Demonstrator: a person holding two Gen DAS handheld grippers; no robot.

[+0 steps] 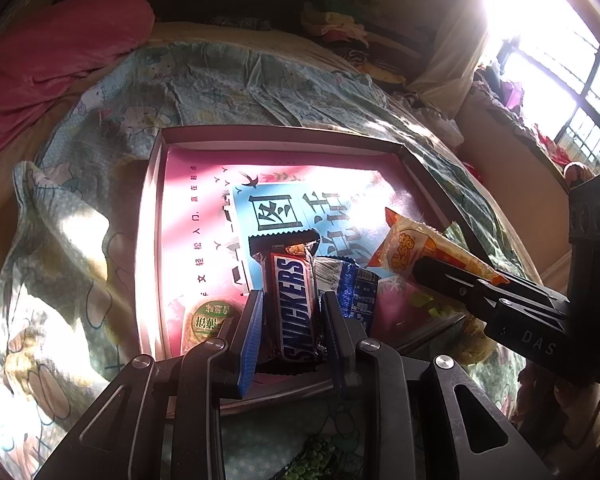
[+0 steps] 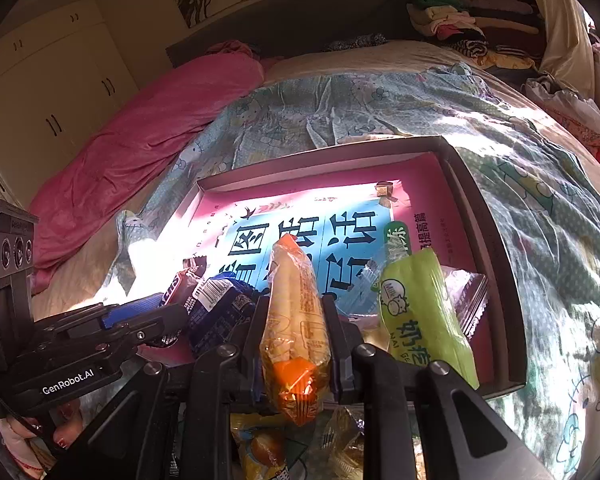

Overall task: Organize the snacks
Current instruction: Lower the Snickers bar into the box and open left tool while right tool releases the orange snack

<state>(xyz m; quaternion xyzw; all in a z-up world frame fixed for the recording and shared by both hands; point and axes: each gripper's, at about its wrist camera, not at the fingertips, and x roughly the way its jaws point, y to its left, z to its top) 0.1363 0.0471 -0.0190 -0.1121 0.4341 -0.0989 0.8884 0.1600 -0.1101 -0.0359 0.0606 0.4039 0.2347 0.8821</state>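
From the left wrist camera we look down our left gripper (image 1: 290,320), its jaws pinching a Snickers bar (image 1: 294,304) lengthwise over the near edge of a shallow cardboard box (image 1: 280,133) that sits on a bed (image 1: 112,184) spread with a cartoon-print sheet. The box floor is covered by a pink and blue printed sheet (image 1: 204,208) washed in hard sunlight from the window (image 1: 560,80) at the right. Just beside the bar lies a blue-wrapped snack (image 1: 358,292), and a round green-labelled packet (image 1: 208,320) lies at the box's near left corner. Our right gripper (image 1: 456,276) reaches in from the right, its jaws closed on an orange and yellow packet (image 1: 420,248) held tilted above the box's right side. A pink quilt (image 1: 60,52) is bunched at the far left of the bed. From the right wrist camera we see the same orange and yellow packet (image 2: 296,320) pinched upright between the jaws of our right gripper (image 2: 296,320), over the near edge of the box (image 2: 480,216). To its right, inside the box, lies a long green milk-stick packet (image 2: 420,312) partly over a clear wrapper (image 2: 468,292). At the left, the left gripper (image 2: 168,308) holds the Snickers bar (image 2: 182,282), mostly hidden, next to the blue-wrapped snack (image 2: 220,308). More wrapped snacks (image 2: 268,448) lie on the bed below our jaws, outside the box.
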